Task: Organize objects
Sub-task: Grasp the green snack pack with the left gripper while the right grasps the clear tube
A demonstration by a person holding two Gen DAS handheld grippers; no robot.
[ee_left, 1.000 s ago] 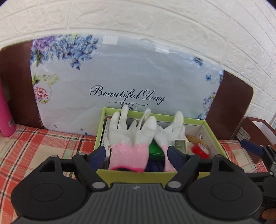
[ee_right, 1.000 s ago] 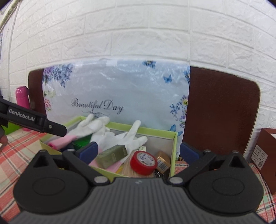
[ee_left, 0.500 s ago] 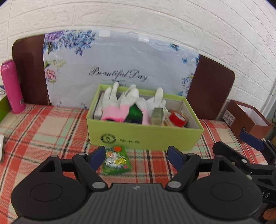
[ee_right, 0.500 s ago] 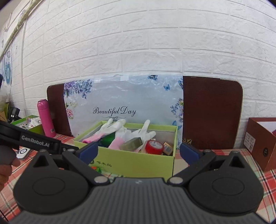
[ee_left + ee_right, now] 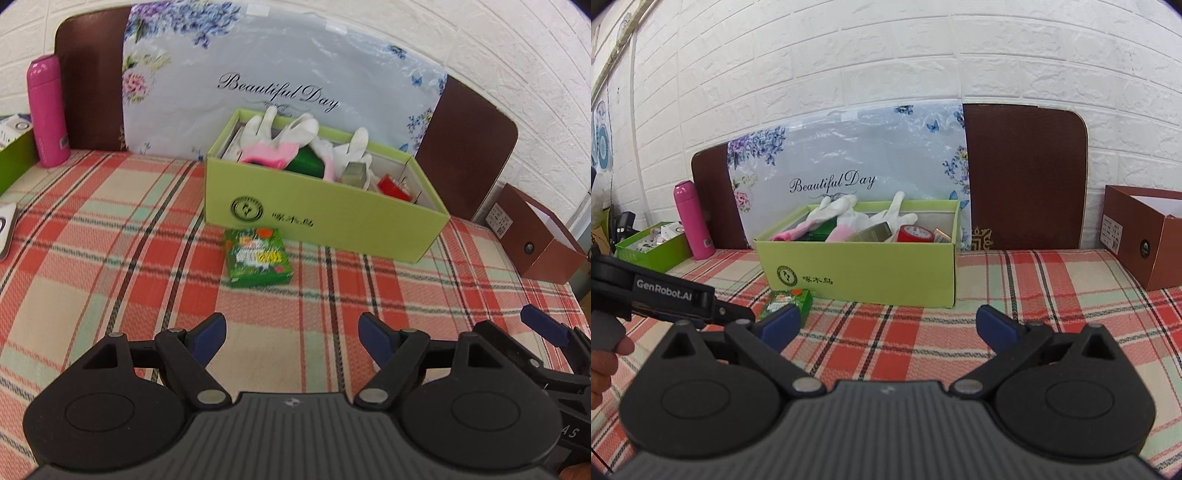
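Wall [image 5: 886, 66]: white brick pattern, stood behind everything.
Tablecloth [image 5: 92, 229]: red, cream and green plaid, covered the whole surface.
Floral board [image 5: 280, 70]: pale, lettered "Beautiful Day", leaned upright on a brown backrest [image 5: 1025, 173].
Green box [image 5: 317, 218]: open-topped, stood in front of the floral board; held white gloves with pink cuffs [image 5: 275, 136], a red tape roll [image 5: 916, 233] and other small items.
Brown box [image 5: 1145, 236]: open, stood well apart at the right edge.
Pink bottle [image 5: 48, 110]: upright, far left.
Left gripper [image 5: 293, 338]: jaws wide apart, nothing between them, hovered over bare cloth.
Right gripper [image 5: 886, 326]: jaws wide apart, nothing held.
Small green packet [image 5: 256, 256]: lay flat on the cloth, just in front of the green box.
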